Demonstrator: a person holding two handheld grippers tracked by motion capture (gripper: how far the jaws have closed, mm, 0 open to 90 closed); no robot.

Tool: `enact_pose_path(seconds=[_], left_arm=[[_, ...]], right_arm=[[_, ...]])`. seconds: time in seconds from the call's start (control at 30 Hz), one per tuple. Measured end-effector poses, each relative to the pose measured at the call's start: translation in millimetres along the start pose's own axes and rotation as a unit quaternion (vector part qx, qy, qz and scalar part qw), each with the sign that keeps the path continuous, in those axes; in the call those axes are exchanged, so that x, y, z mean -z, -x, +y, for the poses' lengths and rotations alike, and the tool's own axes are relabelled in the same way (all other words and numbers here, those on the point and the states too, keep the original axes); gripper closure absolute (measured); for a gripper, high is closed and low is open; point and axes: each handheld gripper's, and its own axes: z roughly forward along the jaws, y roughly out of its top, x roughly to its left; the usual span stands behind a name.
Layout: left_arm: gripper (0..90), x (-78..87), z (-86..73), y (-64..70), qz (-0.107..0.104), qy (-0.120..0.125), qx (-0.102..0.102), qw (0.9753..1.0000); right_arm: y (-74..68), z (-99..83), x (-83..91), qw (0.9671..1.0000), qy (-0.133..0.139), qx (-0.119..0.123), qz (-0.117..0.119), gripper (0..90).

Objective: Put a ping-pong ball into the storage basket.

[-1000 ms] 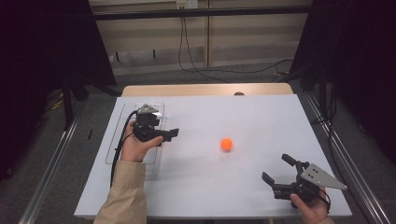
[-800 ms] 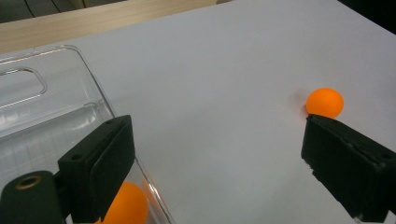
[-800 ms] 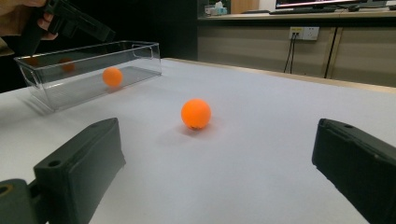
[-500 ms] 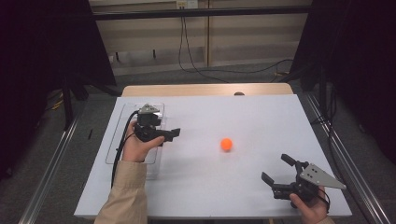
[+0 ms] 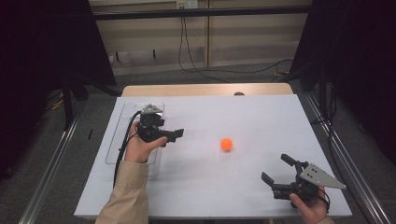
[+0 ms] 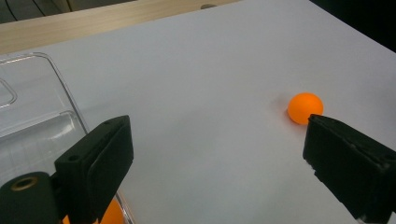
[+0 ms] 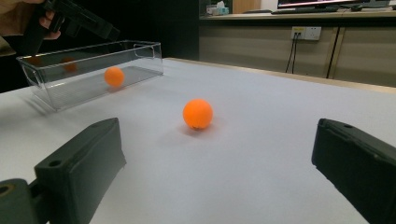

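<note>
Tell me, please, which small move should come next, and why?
Probably ease the open right gripper forward toward the orange ball, which lies loose on the white table; one ball already sits in the clear bin.

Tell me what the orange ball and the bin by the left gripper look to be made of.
Orange ball: probably light plastic, matte, with even colour and only a soft sheen. Bin: clear rigid plastic, likely acrylic; another ball shows through its glossy walls.
</note>
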Motion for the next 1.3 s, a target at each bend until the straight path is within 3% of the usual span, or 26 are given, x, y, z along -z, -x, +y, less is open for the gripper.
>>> enact_pose_path(seconds=[0.27, 0.7, 1.3], left_arm=[[7.8, -5.9, 0.5, 6.4, -0.007, -0.007, -0.011, 0.9999], [6.2, -7.8, 2.7, 12.2, -0.012, 0.012, -0.006, 0.9998], [5.8, -17.0, 2.9, 23.4, -0.027, 0.008, -0.014, 0.9995]], right_arm=[[-0.1, 0.1, 0.0, 1.0000, -0.001, 0.001, 0.001, 1.6], [-0.3, 0.1, -0.1, 1.0000, 0.000, 0.001, 0.002, 1.7], [-0.5, -0.3, -0.8, 1.0000, -0.001, 0.001, 0.002, 1.8]])
